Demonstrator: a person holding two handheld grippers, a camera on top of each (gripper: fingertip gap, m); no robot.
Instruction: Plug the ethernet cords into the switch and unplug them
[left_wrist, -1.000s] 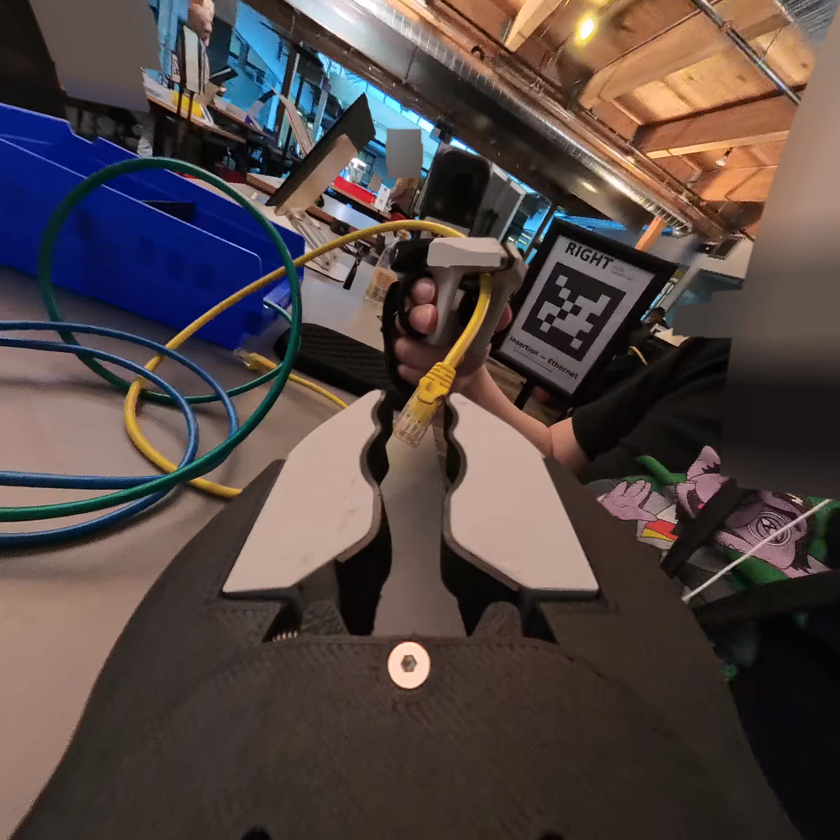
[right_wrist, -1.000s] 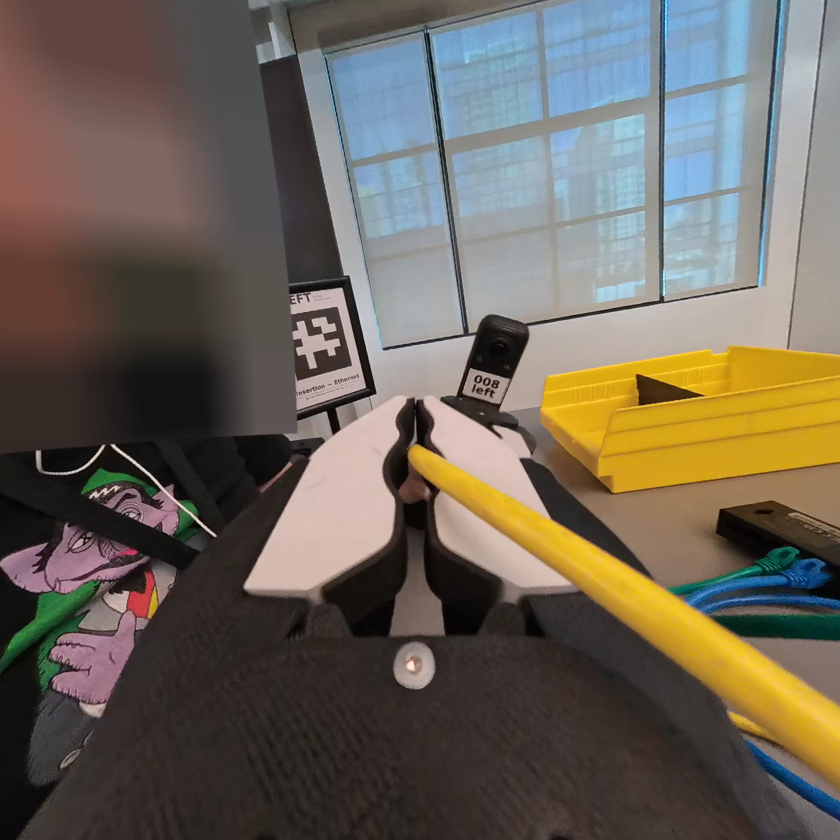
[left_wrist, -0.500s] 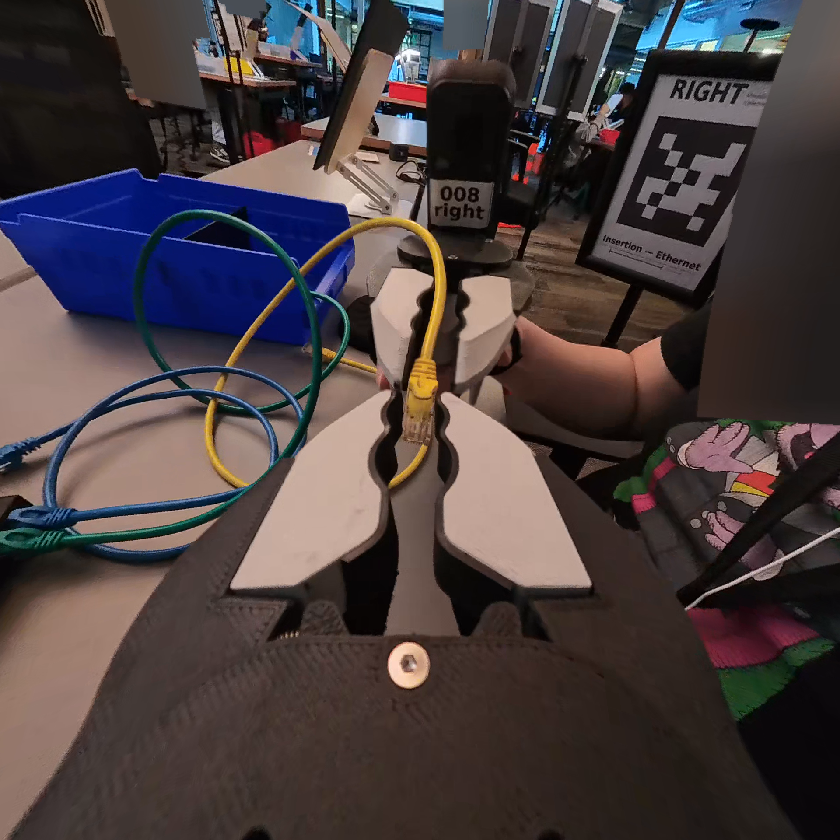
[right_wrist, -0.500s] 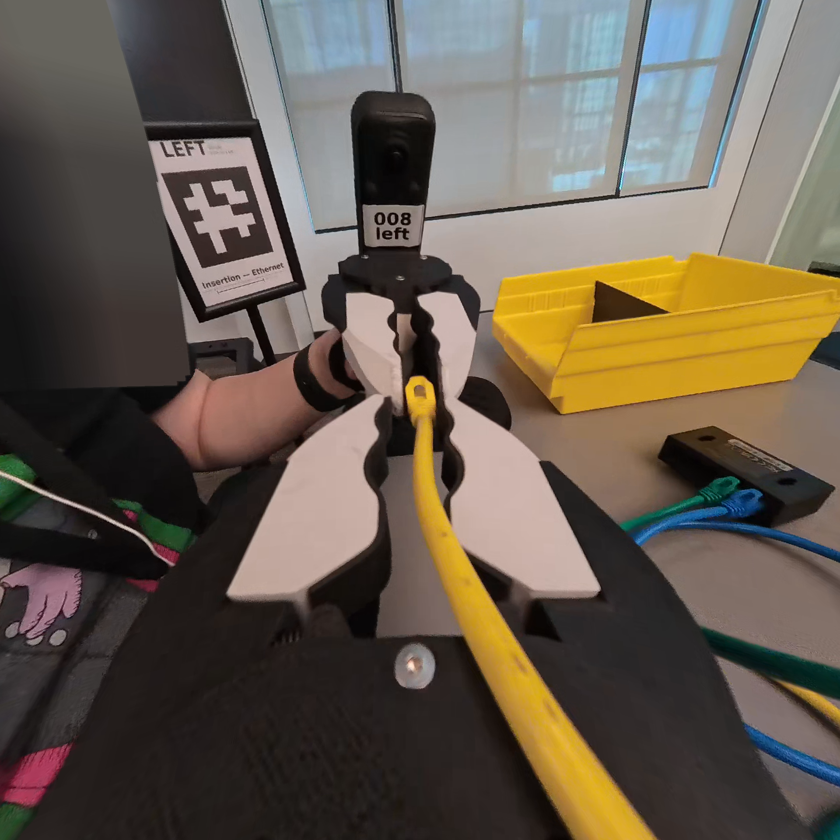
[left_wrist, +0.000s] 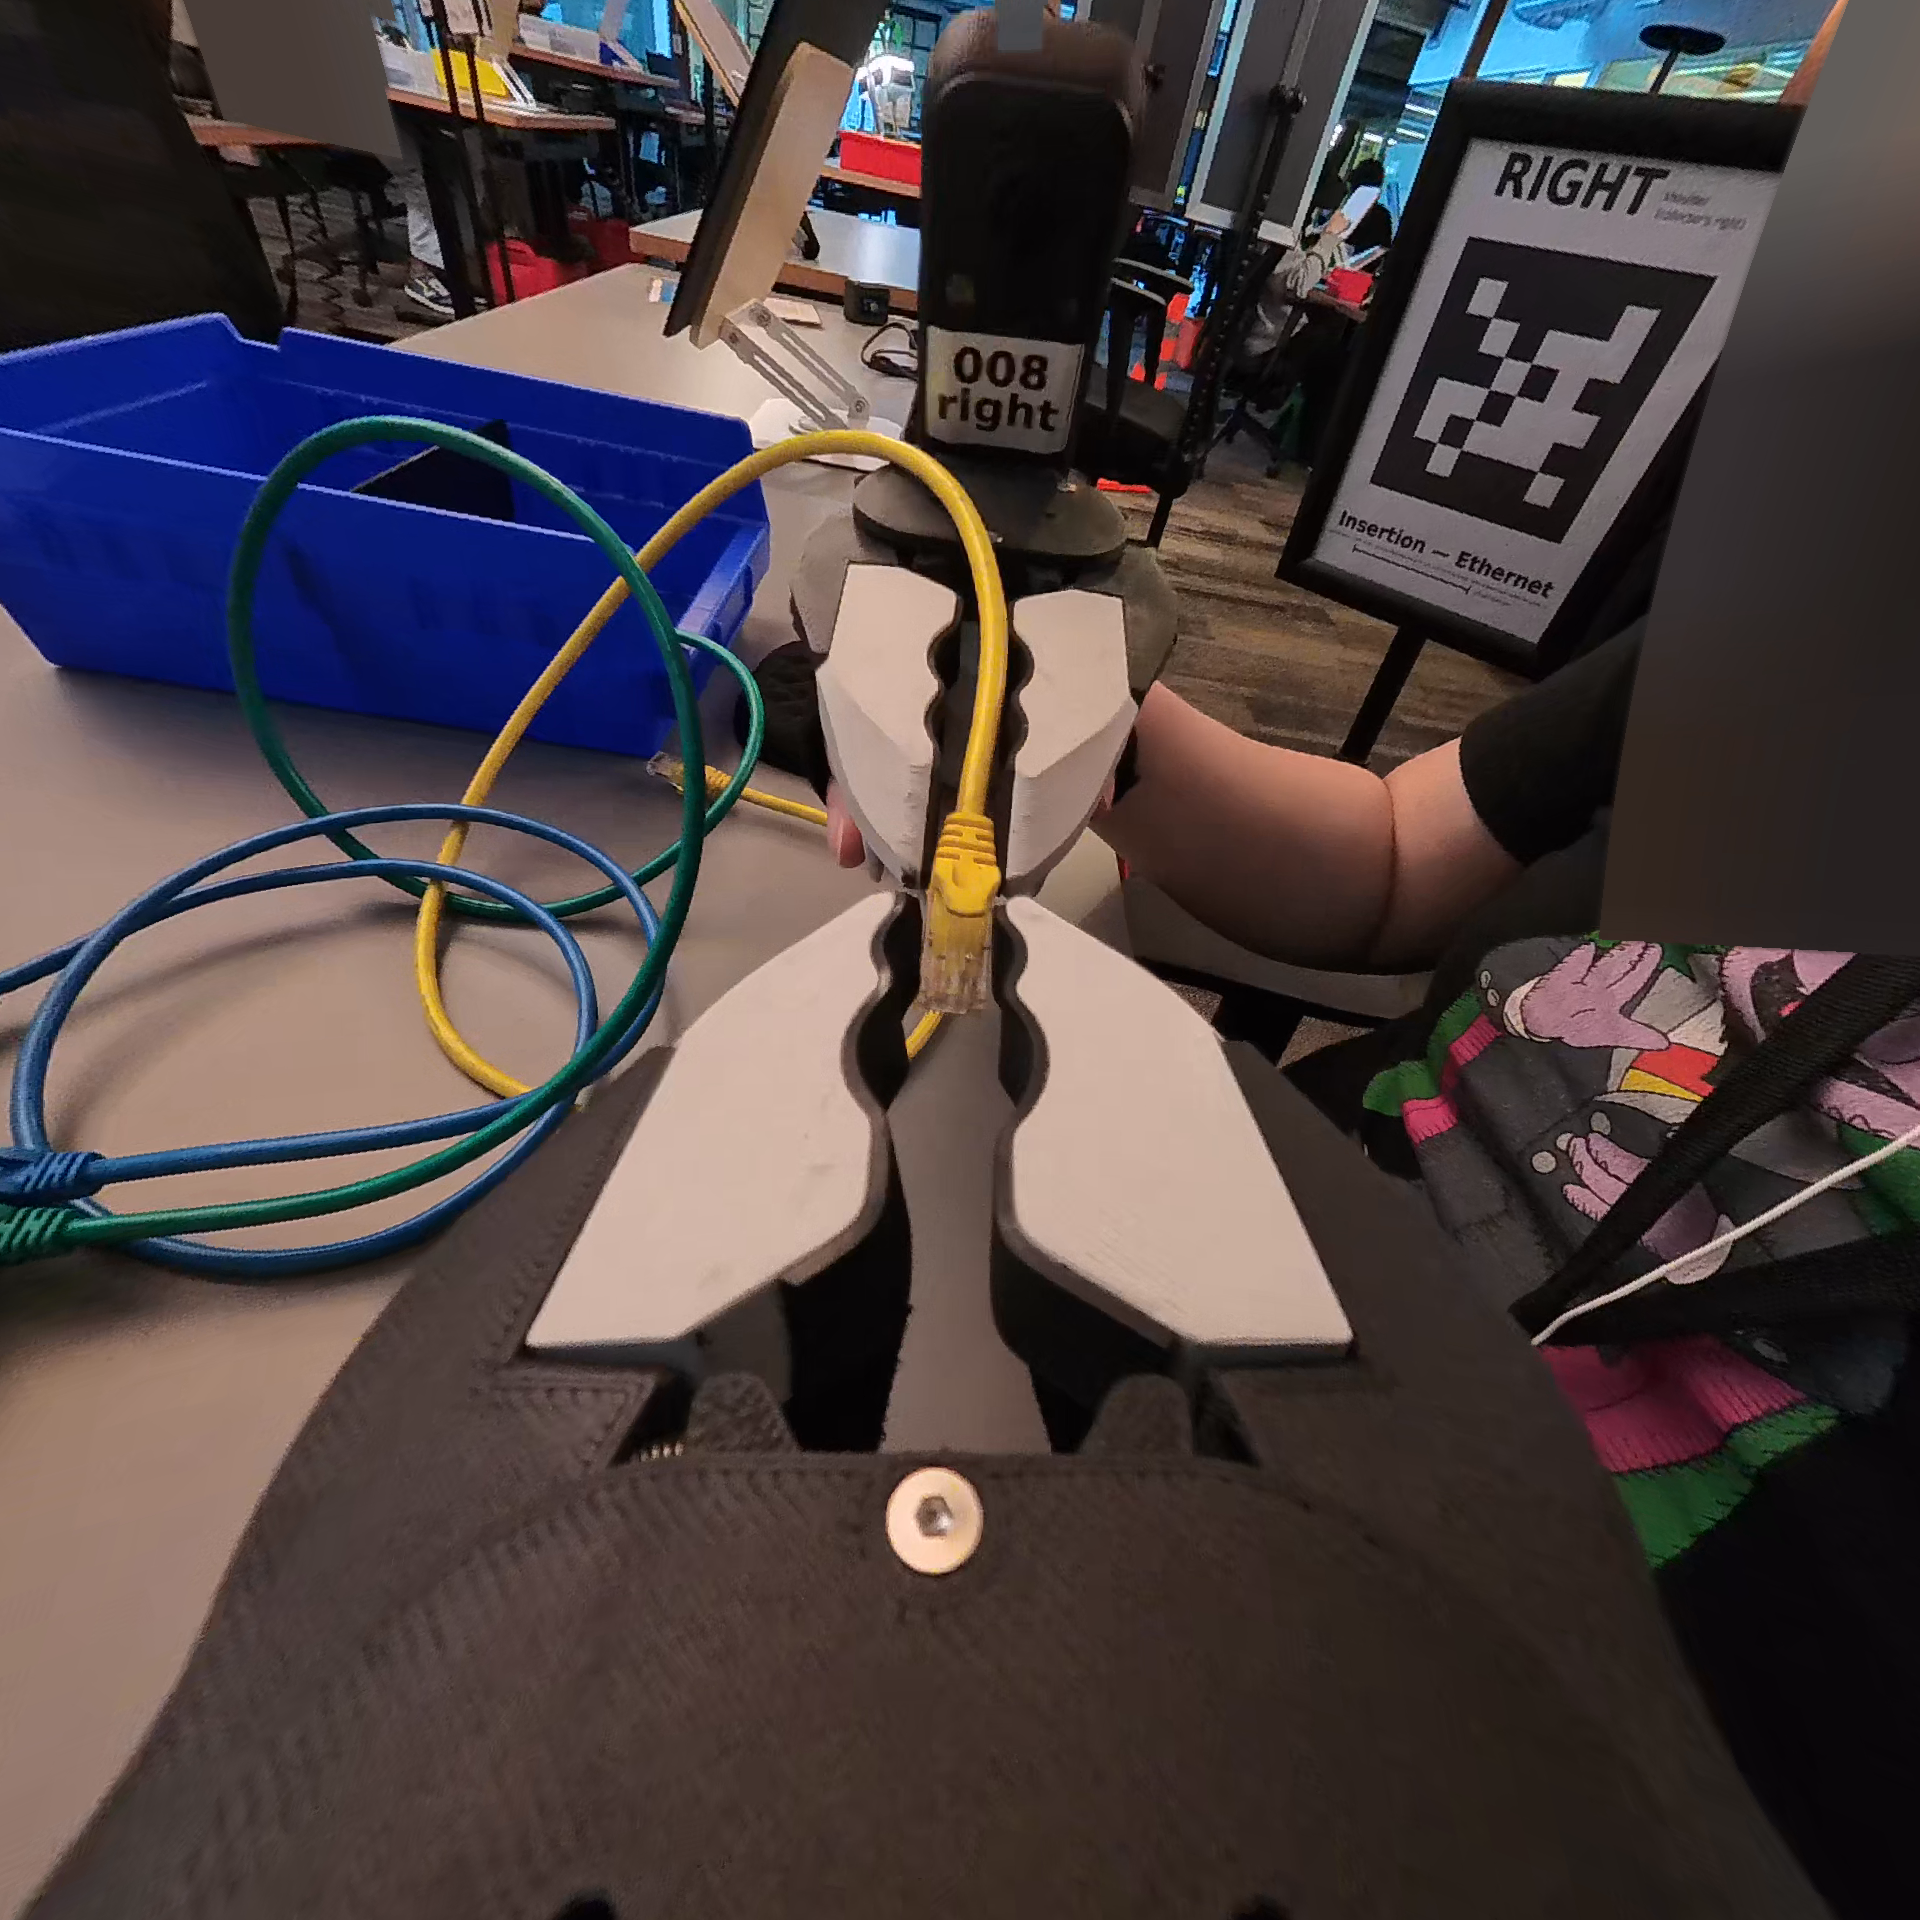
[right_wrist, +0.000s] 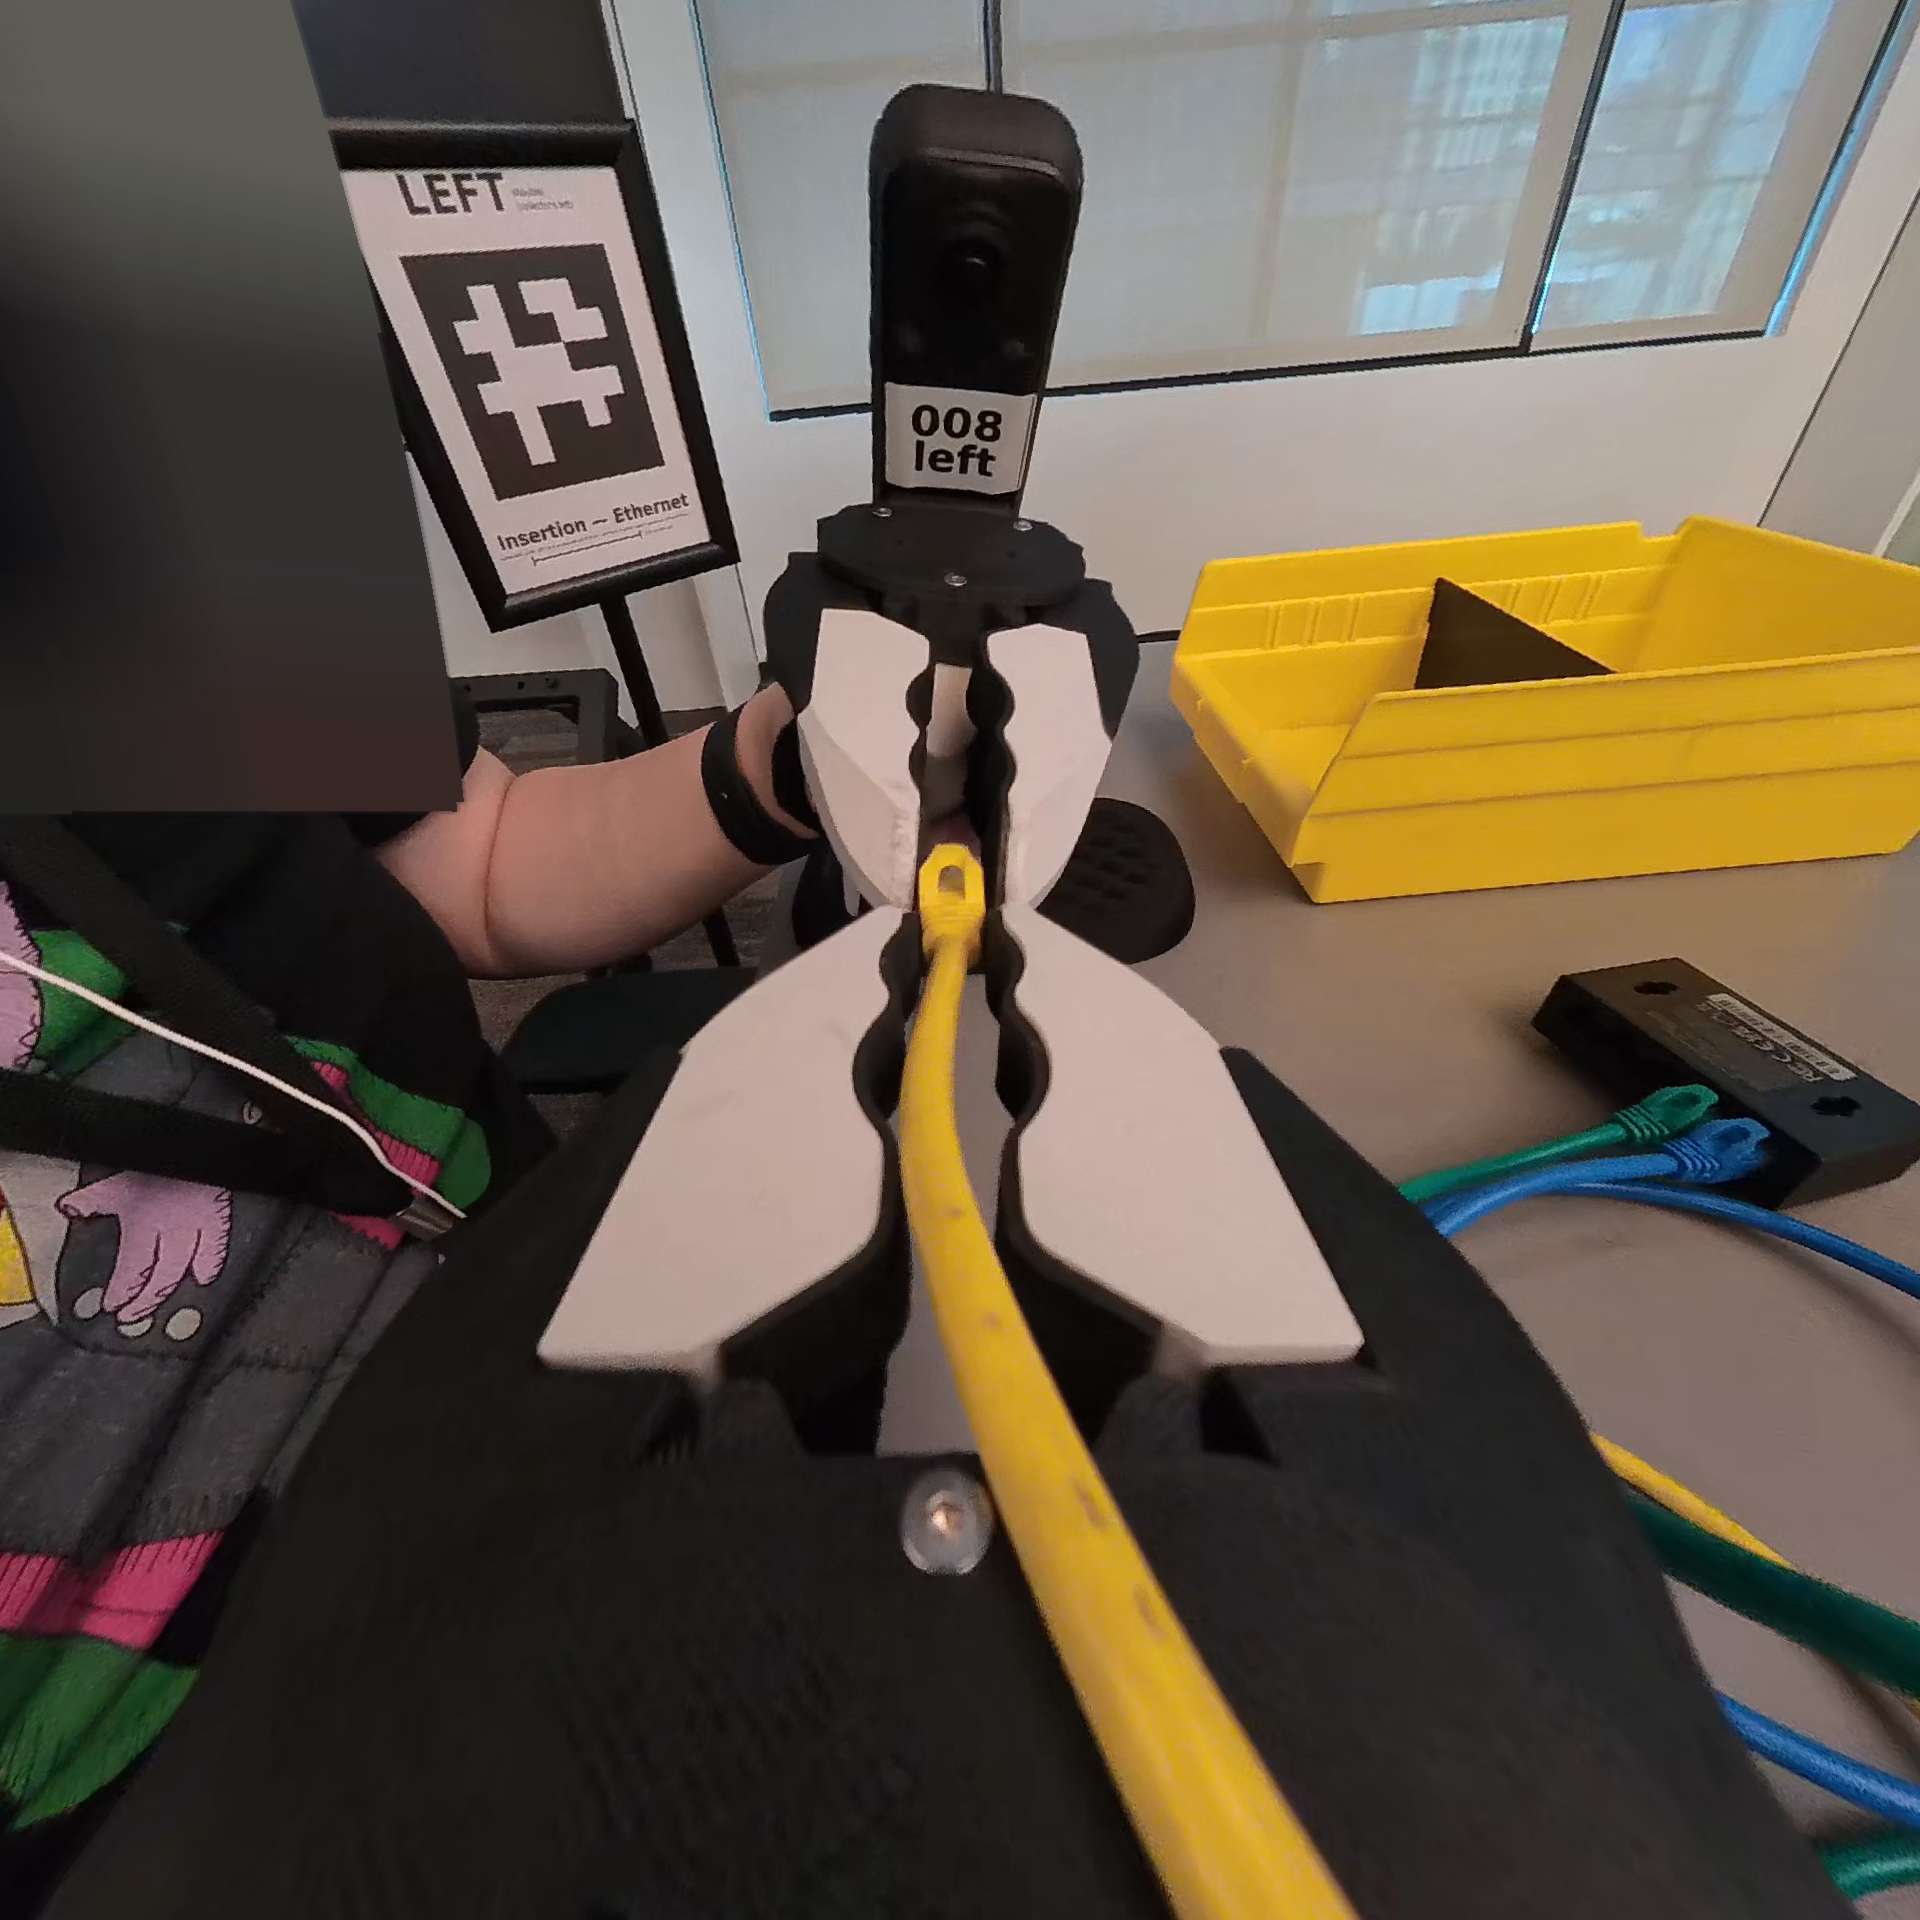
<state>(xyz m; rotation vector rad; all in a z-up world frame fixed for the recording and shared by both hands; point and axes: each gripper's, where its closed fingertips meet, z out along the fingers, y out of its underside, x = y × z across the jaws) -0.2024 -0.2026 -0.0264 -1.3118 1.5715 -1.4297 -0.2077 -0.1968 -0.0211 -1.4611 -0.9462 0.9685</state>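
My right gripper is shut on the yellow ethernet cord just behind its plug and holds it above the table edge. It faces my left gripper tip to tip. The clear yellow plug pokes between the left fingers, which stand close on either side with a thin gap showing. The cord's other plug lies loose on the table. The black switch lies at the right, with a green plug and a blue plug in it.
Green and blue cords loop over the grey table. A blue bin stands behind them and a yellow bin behind the switch. Two framed marker signs stand off the table. A person's arm and patterned shirt are close by. The grippers are tip to tip, or close to it. The black switch is about equally far from each gripper, around 25 cm.
Both grippers have tilted down from an upward look and lined up face to face. The left jaws have narrowed around the yellow plug. The right gripper has kept its hold on the cord.
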